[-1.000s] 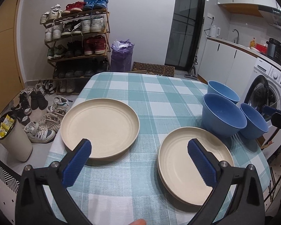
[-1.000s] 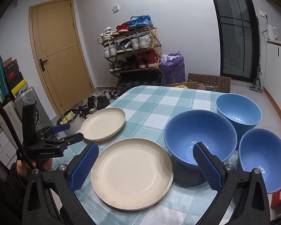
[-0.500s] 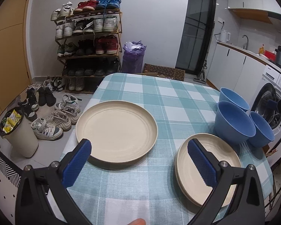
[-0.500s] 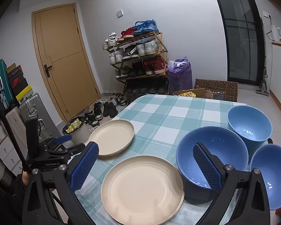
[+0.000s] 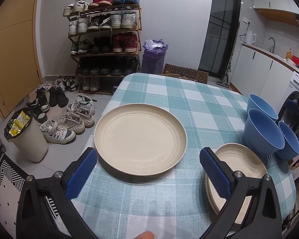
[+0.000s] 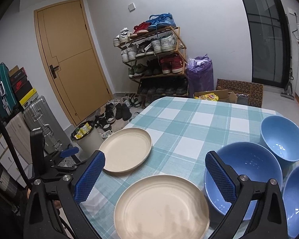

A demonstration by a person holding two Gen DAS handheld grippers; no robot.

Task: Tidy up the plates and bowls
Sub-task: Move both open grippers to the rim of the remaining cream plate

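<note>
Plates first: a single cream plate [image 5: 140, 139], round, matte, faintly ringed, lies at the left of the checked-cloth tabletop [image 5: 189, 103]; right of it a stack of cream plates [image 5: 237, 171]; then three smooth blue bowls [image 5: 264, 131] clustered at the right edge; only the right wrist view shows the middle bowl's colander holes [image 6: 253, 162]; left tool [image 5: 148, 174] and right tool [image 6: 155, 177] both gape wide, holding nothing.
</note>
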